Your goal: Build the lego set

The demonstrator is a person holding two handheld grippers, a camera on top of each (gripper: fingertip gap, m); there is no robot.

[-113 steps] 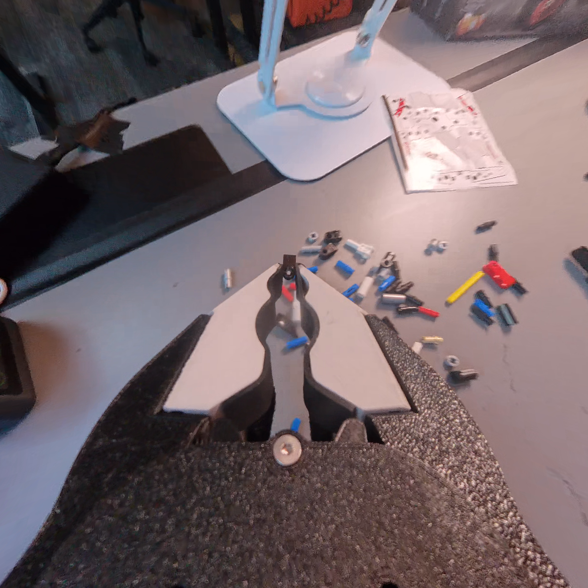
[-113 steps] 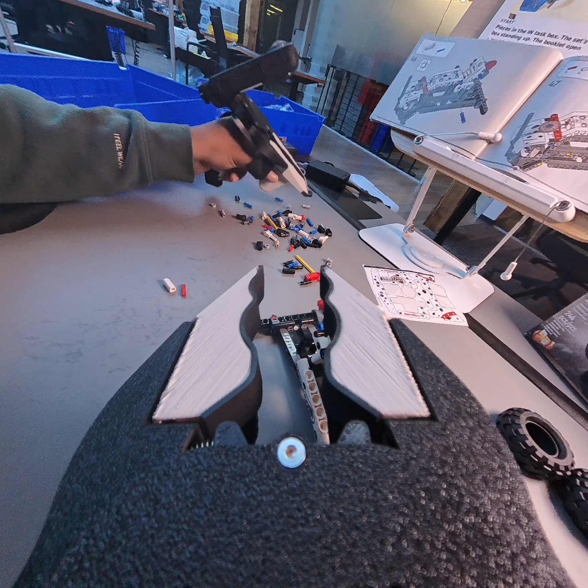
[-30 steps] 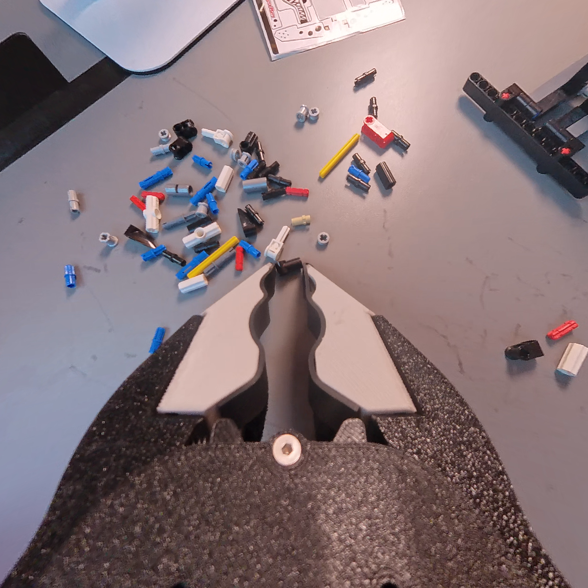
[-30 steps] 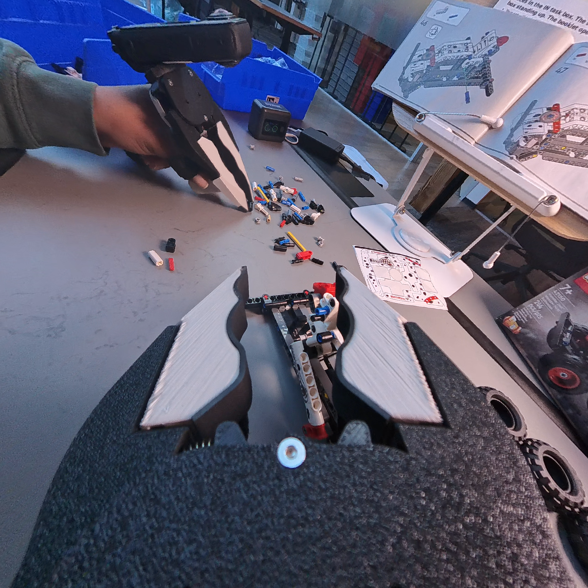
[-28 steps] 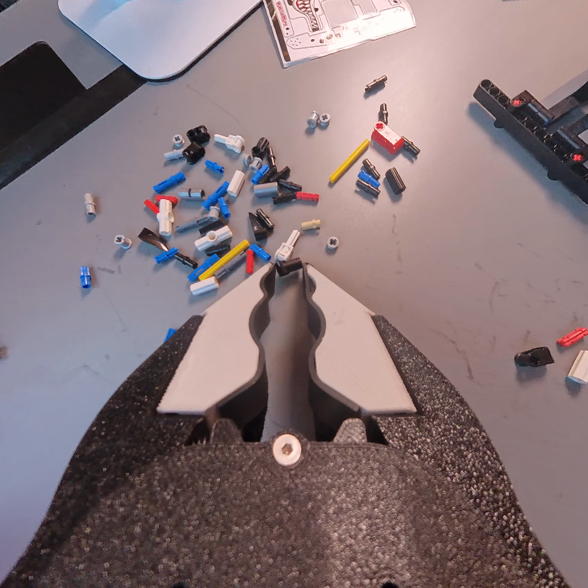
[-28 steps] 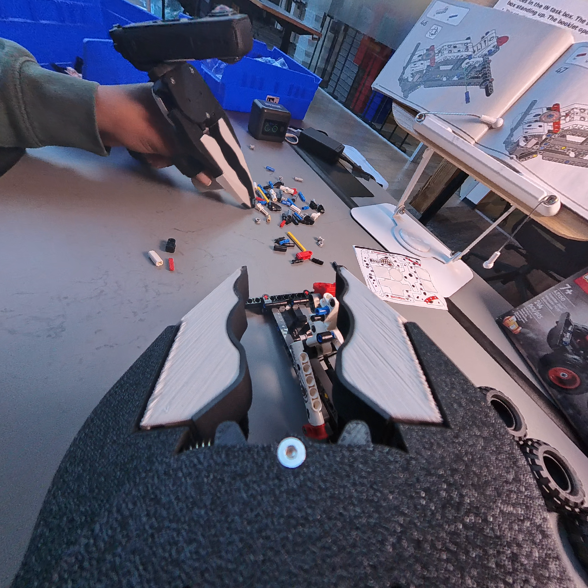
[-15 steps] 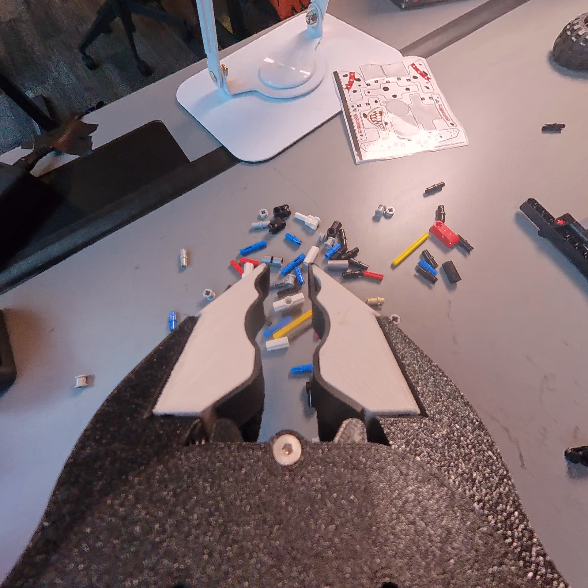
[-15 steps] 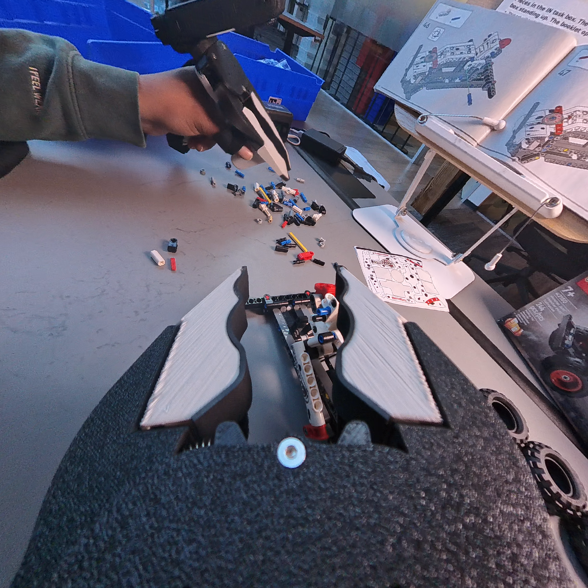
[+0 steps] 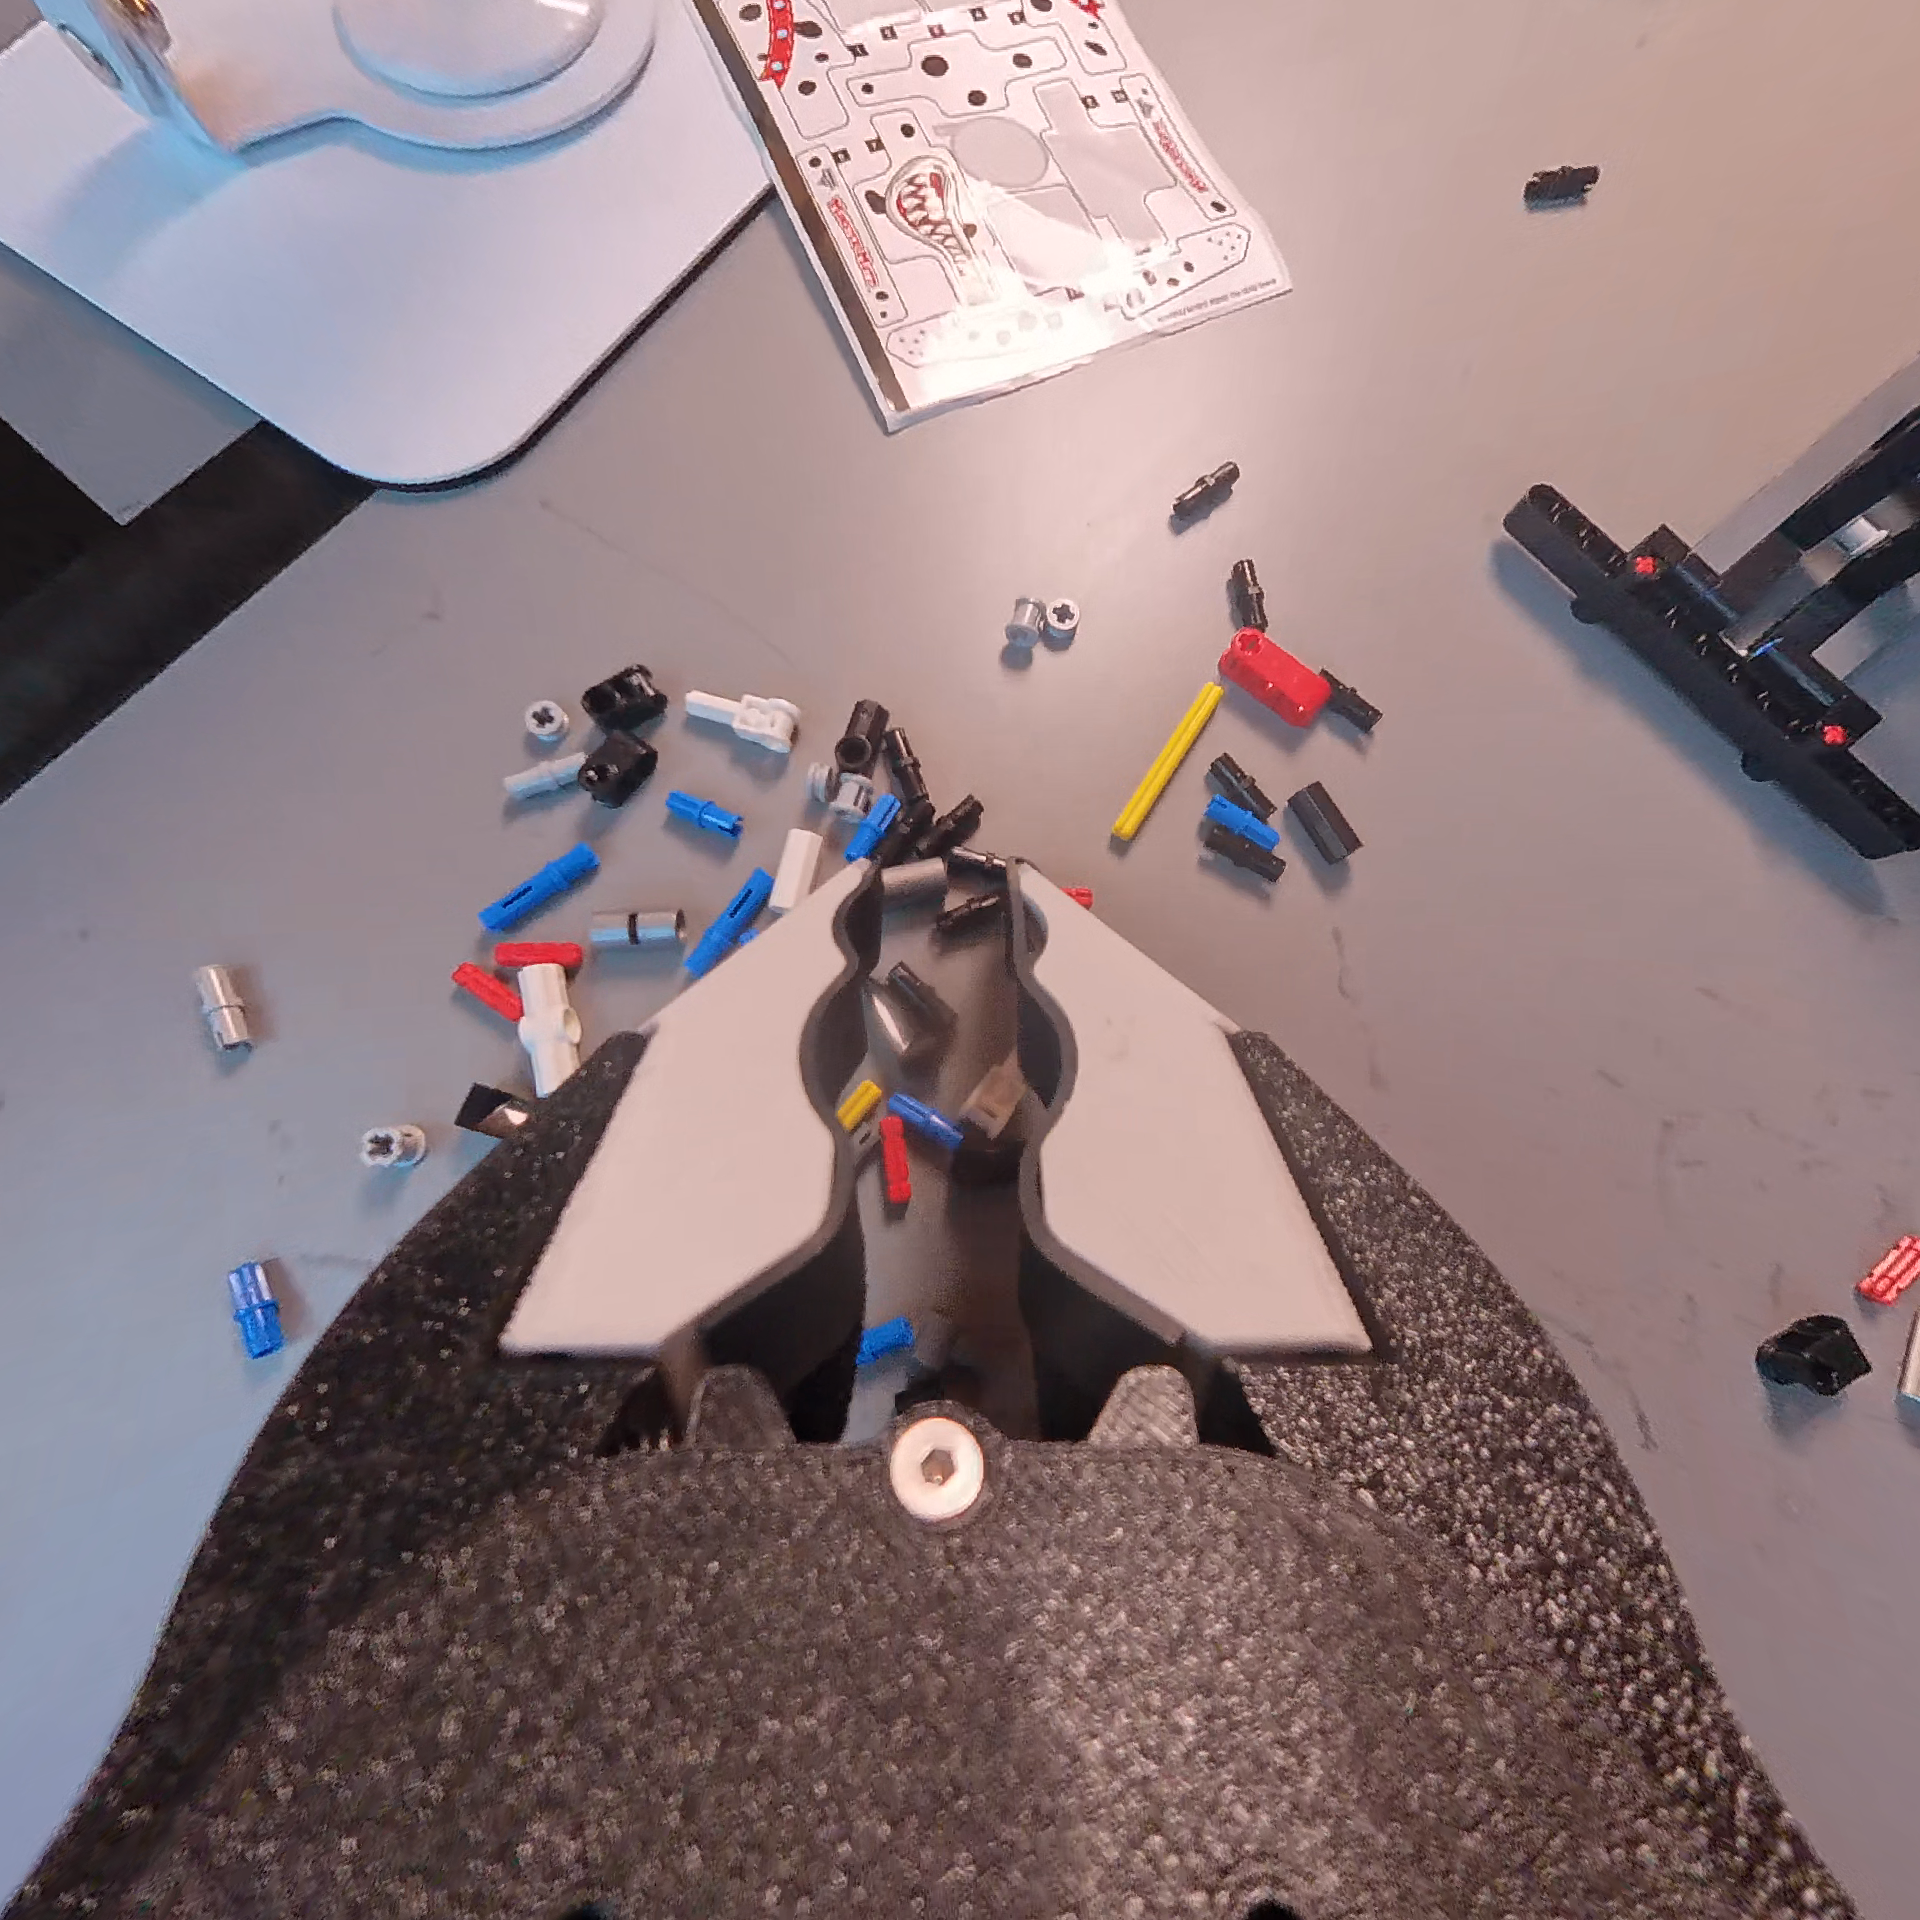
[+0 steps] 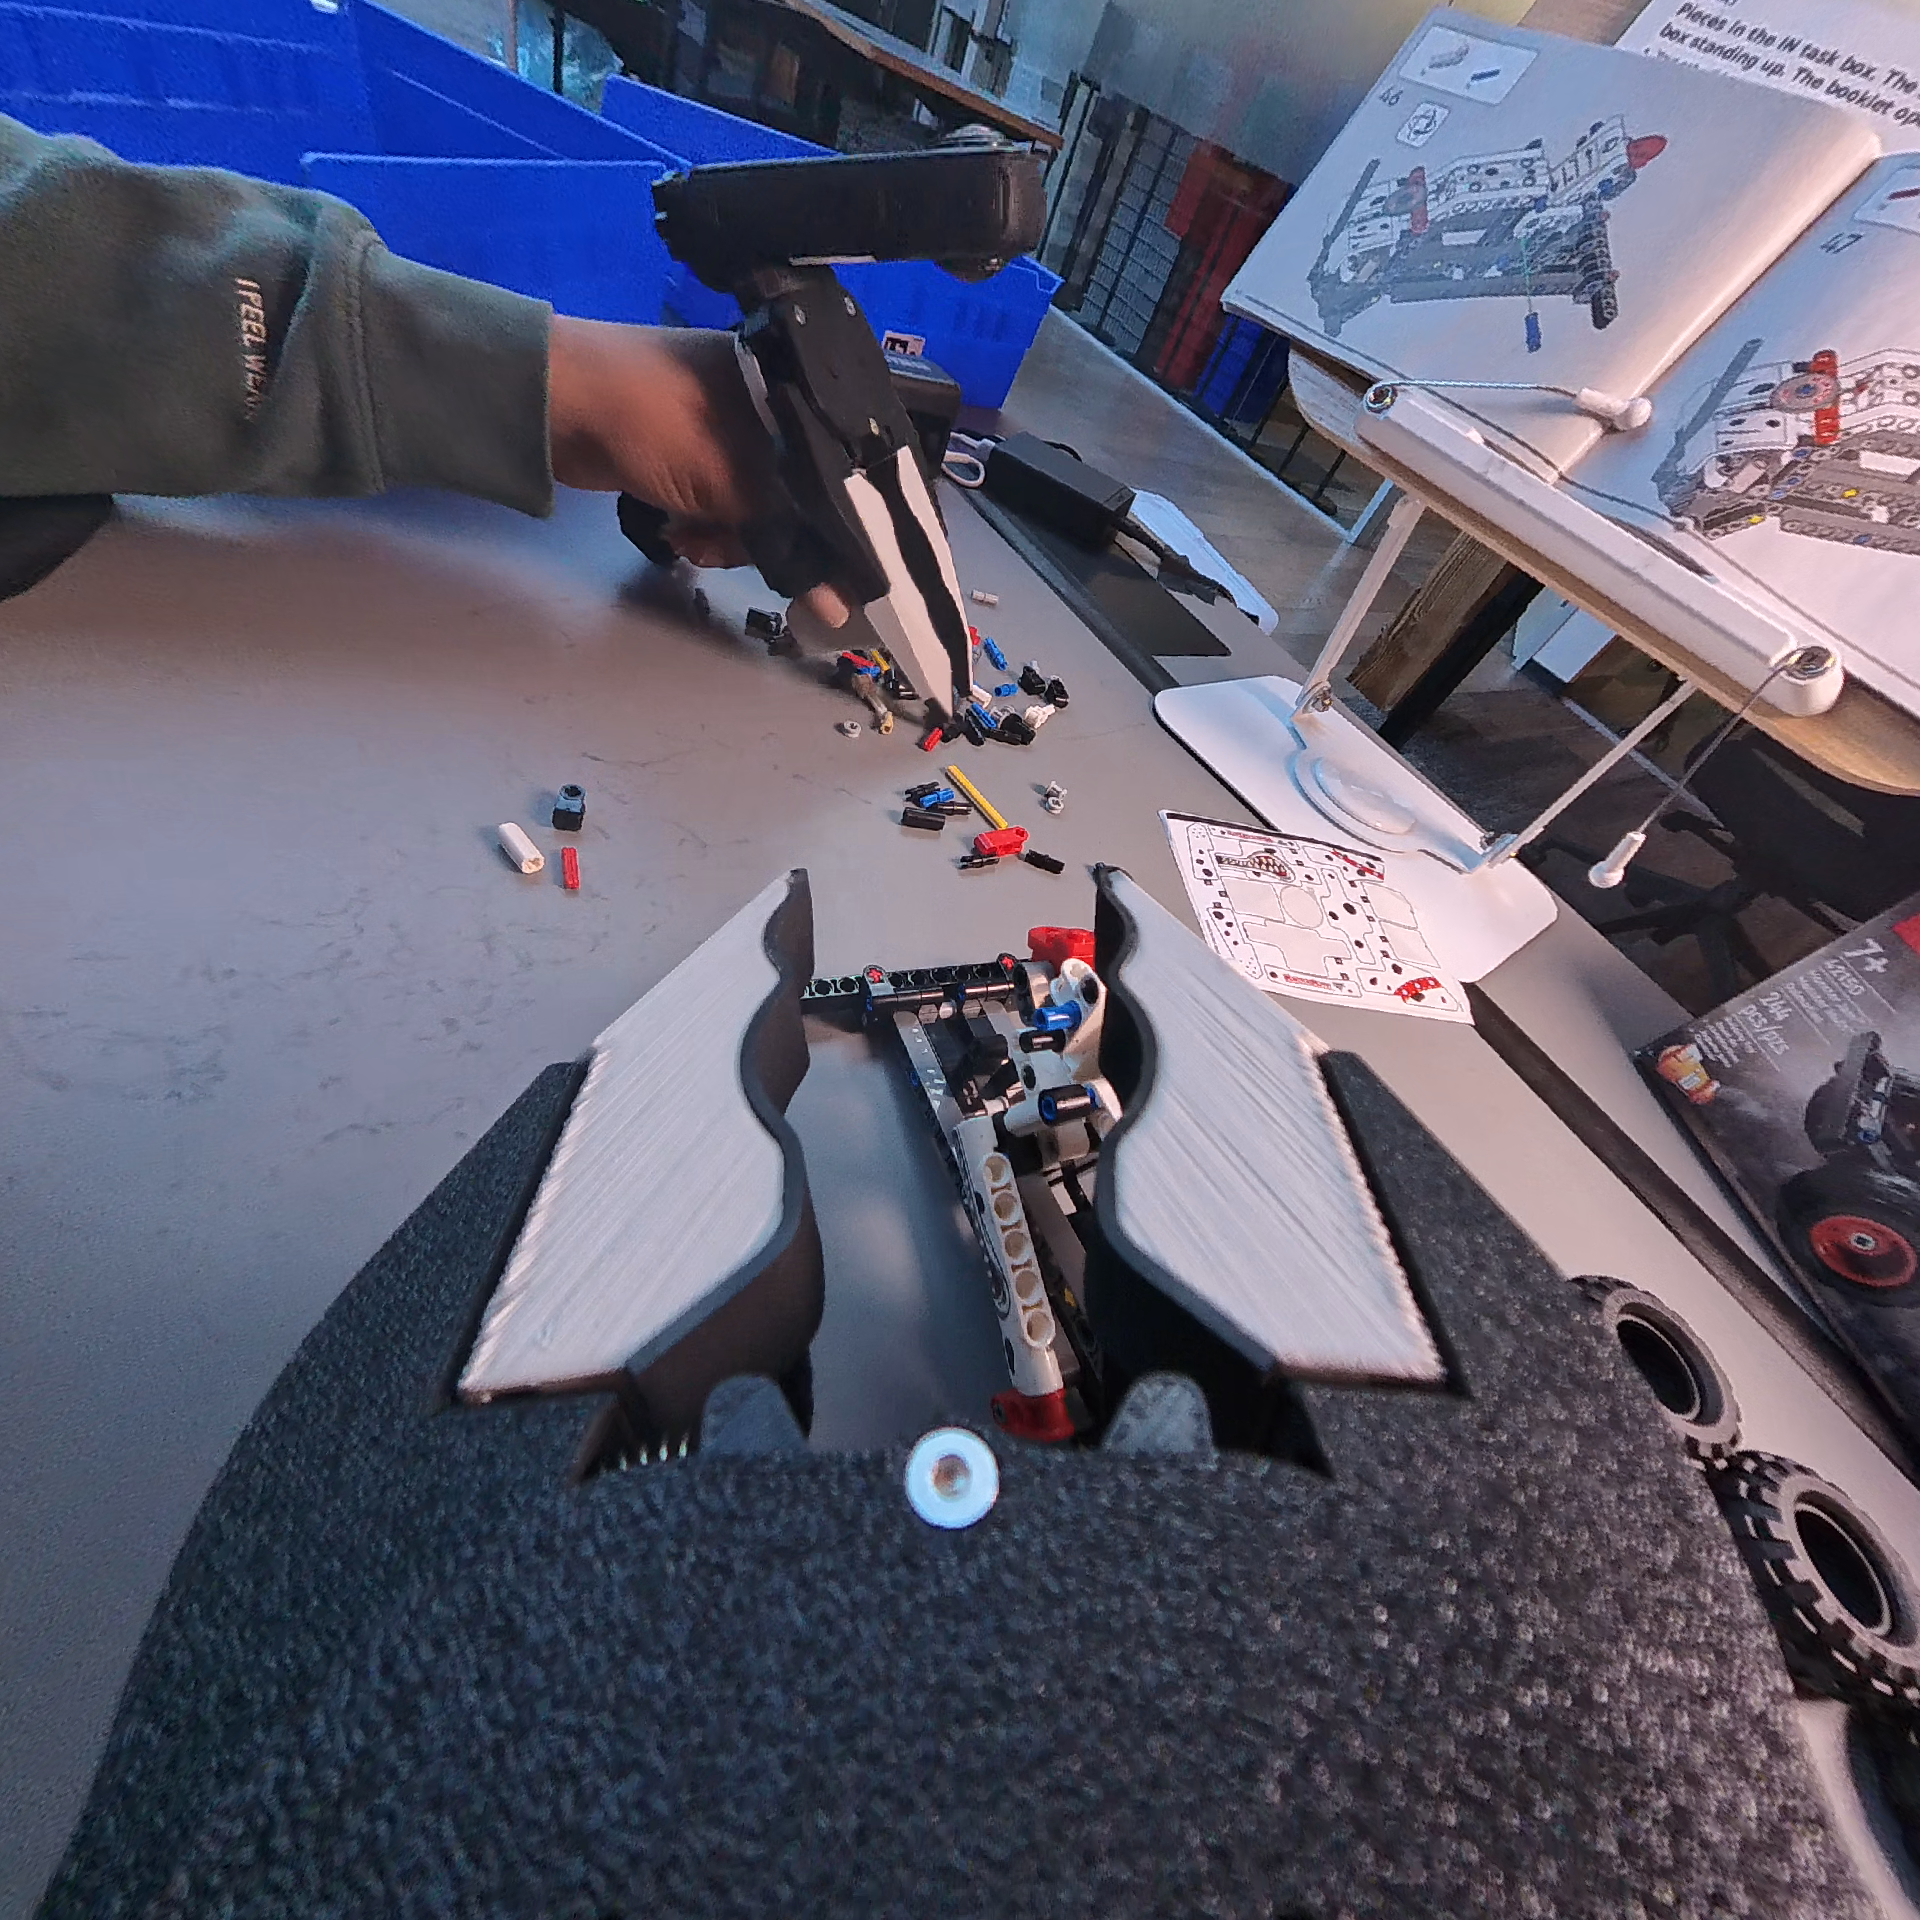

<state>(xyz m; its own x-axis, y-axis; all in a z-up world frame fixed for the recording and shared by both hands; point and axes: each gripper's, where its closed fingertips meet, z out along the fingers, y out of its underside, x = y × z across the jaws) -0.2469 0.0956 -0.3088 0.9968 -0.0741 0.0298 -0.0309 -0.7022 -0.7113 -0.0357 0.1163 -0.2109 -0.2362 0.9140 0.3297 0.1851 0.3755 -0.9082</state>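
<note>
Left tongs (image 9: pixel 940 868), held in a hand (image 10: pixel 665 436) reaching out of a green sleeve (image 10: pixel 260 343), pointed steeply down with the tips in a scatter of small lego pins and connectors (image 9: pixel 790 831) on the grey tabletop (image 9: pixel 1455 1039). The jaws stood slightly apart, a grey connector (image 9: pixel 912 881) and a black pin (image 9: pixel 966 909) lying between the tips; whether either was gripped could not be told. In the right wrist view the same tongs (image 10: pixel 951 701) met the pile at their tips.

Right tongs (image 10: pixel 951 883) were held low over the tabletop with the jaws wide apart and clamped on nothing. The partly built lego chassis (image 10: pixel 997 1091) lay on the tabletop between them, nearer the right jaw; contact with that jaw could not be told.

A sticker sheet (image 10: pixel 1309 914) lay just beside the white base of a book stand (image 10: pixel 1351 790), which carried an open instruction booklet (image 10: pixel 1558 187). Two black tyres (image 10: pixel 1766 1475) and a printed lego box (image 10: pixel 1818 1122) lay to the right. The sleeve, booklet, sheet and box bore writing.
</note>
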